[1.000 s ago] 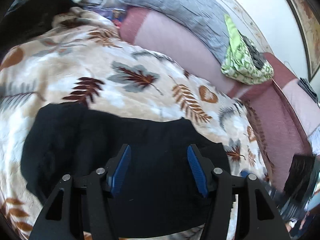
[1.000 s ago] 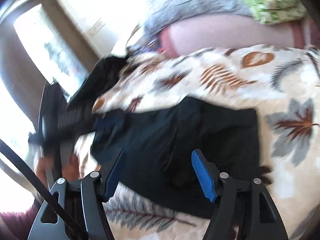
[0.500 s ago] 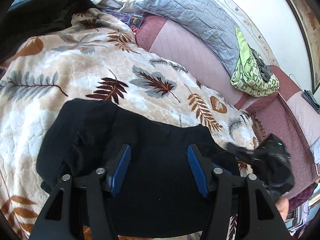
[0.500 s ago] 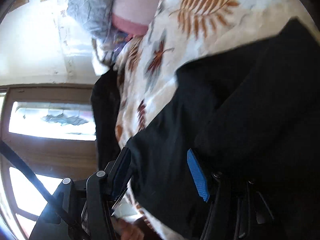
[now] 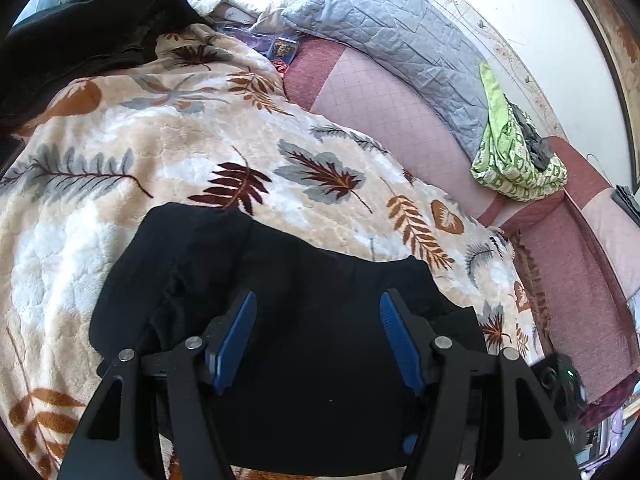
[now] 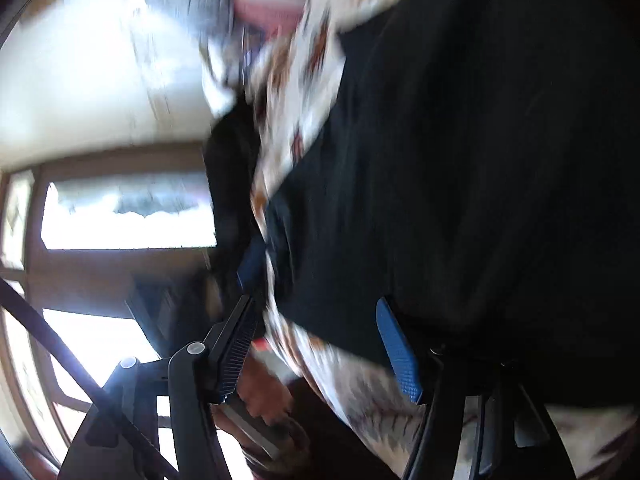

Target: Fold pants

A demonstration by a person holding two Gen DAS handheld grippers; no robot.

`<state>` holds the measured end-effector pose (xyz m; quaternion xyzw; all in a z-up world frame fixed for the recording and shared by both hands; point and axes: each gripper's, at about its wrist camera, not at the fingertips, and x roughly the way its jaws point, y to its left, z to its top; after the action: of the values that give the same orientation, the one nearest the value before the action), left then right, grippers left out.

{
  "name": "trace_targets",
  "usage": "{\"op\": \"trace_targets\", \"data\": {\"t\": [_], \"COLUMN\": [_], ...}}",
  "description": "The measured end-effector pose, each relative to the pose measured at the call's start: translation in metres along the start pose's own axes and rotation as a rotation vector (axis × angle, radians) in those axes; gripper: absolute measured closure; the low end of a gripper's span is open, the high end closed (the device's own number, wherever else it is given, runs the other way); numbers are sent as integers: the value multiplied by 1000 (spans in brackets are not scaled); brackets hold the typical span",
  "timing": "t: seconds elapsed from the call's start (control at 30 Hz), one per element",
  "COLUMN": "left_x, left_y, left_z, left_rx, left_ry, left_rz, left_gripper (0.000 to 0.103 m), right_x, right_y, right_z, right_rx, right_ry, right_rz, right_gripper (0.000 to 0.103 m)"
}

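Note:
The black pants (image 5: 280, 304) lie folded in a compact dark bundle on the leaf-patterned blanket (image 5: 200, 152). My left gripper (image 5: 316, 338) hovers just above the bundle, open and empty, its blue pads apart. In the blurred, rolled-over right wrist view, the pants (image 6: 460, 160) fill the right side. My right gripper (image 6: 320, 344) is open and empty at the near edge of the pants. The right gripper body (image 5: 562, 386) shows at the lower right of the left wrist view.
A dark garment (image 5: 80, 36) is heaped at the far left. A grey quilted pillow (image 5: 400, 40) and a green patterned cloth (image 5: 516, 160) rest on the pink sofa back (image 5: 380, 108). A window (image 6: 120, 216) and a hand (image 6: 264, 396) show left in the right wrist view.
My left gripper drew back and tilted a little, so more of the blanket and pants shows. My right gripper rolled onto its side and swung in close to the pants' edge.

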<state>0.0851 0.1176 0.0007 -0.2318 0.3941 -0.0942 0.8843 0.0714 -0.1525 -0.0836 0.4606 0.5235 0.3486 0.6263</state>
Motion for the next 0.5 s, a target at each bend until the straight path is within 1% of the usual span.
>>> {"op": "trace_targets", "data": {"t": [0.07,0.1,0.17,0.2,0.27,0.3,0.33,0.37,0.43,0.47,0.5], "left_x": [-1,-3,-6,-6,-6,-6,-6,-5,-5,-5,-5], "left_y": [3,4,6,6,5,5,5,4,2,1,1], "left_z": [1,1,2,3,3,3,2,2,0,0,-1], "left_rx": [-12,-15,-17,-19,-25,-26,-26,-24,-14,-10,-6], "left_ry": [0,-4,-17,-20,-21,-19,-17,-15,-16,-17,-19], "left_rz": [-2,-3,1,4,10,10,11,13,20,25,32], "left_gripper": [40,40,39,38,37,36,36,36,36,36,36], "right_x": [5,0,-26,-37,-72,-82,-94,-101,-107,-105,-99], "right_y": [12,19,33,36,39,37,34,30,15,8,-2], "right_z": [-9,-12,-13,-12,-11,-10,-8,-7,-6,-7,-9], "right_rx": [-48,-73,-128,-142,-163,-167,-169,-163,-128,-112,-83], "right_ry": [30,22,-54,-91,-209,-245,-286,-308,-323,-310,-272], "right_rz": [-24,-22,-11,-16,-71,-98,-144,-185,-267,-284,-308], "right_gripper": [34,34,34,32,27,26,26,26,26,26,26]}}
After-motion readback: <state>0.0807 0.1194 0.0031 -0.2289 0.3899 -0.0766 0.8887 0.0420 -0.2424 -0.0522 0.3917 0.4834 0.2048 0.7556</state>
